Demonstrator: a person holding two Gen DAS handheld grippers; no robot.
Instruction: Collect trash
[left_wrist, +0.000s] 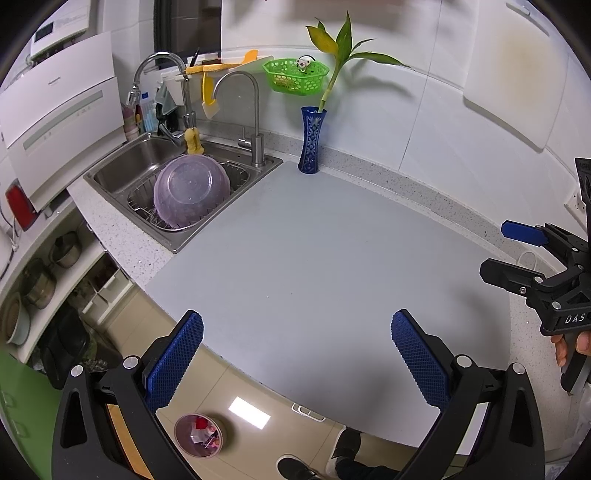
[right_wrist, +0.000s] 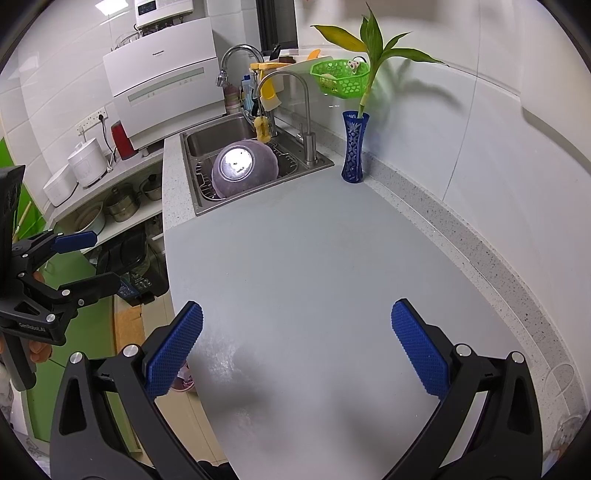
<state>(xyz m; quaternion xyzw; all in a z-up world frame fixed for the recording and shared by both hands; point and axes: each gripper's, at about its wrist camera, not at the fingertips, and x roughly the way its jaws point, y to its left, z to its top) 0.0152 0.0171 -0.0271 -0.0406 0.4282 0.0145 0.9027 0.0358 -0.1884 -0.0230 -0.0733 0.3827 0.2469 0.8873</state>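
Note:
A round purple-rimmed bin (left_wrist: 199, 435) with red and pink scraps inside stands on the floor below the counter's front edge; a sliver of it shows in the right wrist view (right_wrist: 183, 382). My left gripper (left_wrist: 295, 354) is open and empty above the counter's front edge, with the bin below and left of it. My right gripper (right_wrist: 295, 347) is open and empty above the grey counter mat (right_wrist: 314, 258). Each gripper shows in the other's view, the right (left_wrist: 495, 251) and the left (right_wrist: 107, 258), both open. No loose trash shows on the mat (left_wrist: 314, 258).
A steel sink (left_wrist: 177, 177) with an upturned purple bowl (left_wrist: 190, 194) and two taps lies at the back left. A blue vase (left_wrist: 312, 142) with a green plant stands by the wall, a green basket (left_wrist: 295, 75) hangs above. A white dishwasher (right_wrist: 162, 77) and pot shelves are left.

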